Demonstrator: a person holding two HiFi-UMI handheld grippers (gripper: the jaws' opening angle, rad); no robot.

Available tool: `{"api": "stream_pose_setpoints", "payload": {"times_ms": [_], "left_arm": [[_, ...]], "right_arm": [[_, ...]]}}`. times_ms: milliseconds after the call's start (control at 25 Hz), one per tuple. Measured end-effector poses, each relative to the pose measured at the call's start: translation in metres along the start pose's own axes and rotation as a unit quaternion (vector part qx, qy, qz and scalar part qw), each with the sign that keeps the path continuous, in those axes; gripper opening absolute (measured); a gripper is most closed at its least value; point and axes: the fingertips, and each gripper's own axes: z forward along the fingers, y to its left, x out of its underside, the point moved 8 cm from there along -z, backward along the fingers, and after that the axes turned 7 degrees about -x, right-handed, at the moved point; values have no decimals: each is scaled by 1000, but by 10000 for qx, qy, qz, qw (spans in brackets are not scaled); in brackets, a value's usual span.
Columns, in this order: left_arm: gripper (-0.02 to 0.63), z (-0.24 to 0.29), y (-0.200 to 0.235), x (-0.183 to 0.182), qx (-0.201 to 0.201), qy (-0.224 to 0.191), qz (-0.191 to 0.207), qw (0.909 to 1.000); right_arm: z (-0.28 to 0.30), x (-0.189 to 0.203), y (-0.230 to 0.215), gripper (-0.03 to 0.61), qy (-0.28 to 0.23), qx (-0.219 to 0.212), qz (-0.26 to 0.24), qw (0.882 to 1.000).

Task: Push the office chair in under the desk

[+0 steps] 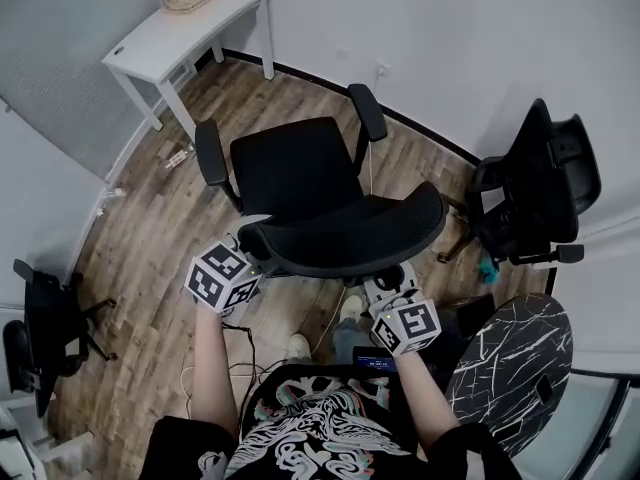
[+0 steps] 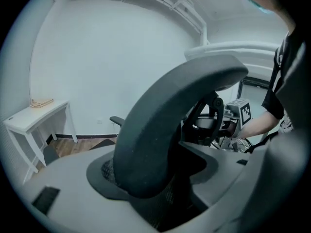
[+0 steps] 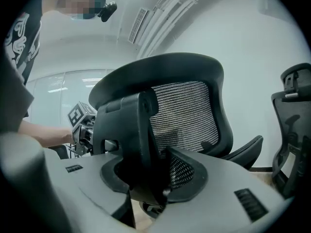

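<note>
The office chair (image 1: 300,183) stands mid-floor on the wood floor (image 1: 150,268), well apart from the white desk (image 1: 190,23) in the far left corner. The left hand-held gripper (image 1: 250,240), jaws wide, holds its back rim. The right hand-held gripper (image 1: 390,280) clamps its back post. Push evenly with both and steer left. Another chair (image 1: 540,183) stands near on the right, but the way ahead looks open.

Floor: office chair (image 1: 300,173) at middle, backrest on its near side. Desk (image 1: 180,28) in far-left corner, against the wall. Second chair (image 1: 535,188) at right edge, third chair (image 1: 45,328) at left edge, round table (image 1: 510,358) near-right.
</note>
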Motion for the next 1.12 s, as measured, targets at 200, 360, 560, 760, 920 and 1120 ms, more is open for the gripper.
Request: {"api": "stream_pose_setpoints", "payload": {"times_ms": [200, 360, 560, 760, 920, 1120], "left_arm": [[308, -7, 9, 3, 77, 15, 31, 10000], [308, -6, 11, 1, 129, 50, -5, 9999], [307, -6, 17, 1, 244, 125, -72, 9996], [307, -9, 28, 0, 188, 59, -275, 9994], [242, -9, 36, -3, 111, -10, -361, 9993], [238, -6, 39, -4, 118, 32, -367, 9993]], "right_arm": [[6, 1, 12, 156, -24, 72, 8, 10000], [7, -1, 11, 156, -3, 110, 42, 9999], [9, 0, 15, 156, -21, 168, 67, 9998], [13, -1, 21, 156, -24, 216, 70, 9997], [17, 0, 23, 156, -25, 252, 80, 9996], [21, -1, 20, 156, -13, 258, 85, 9996]]}}
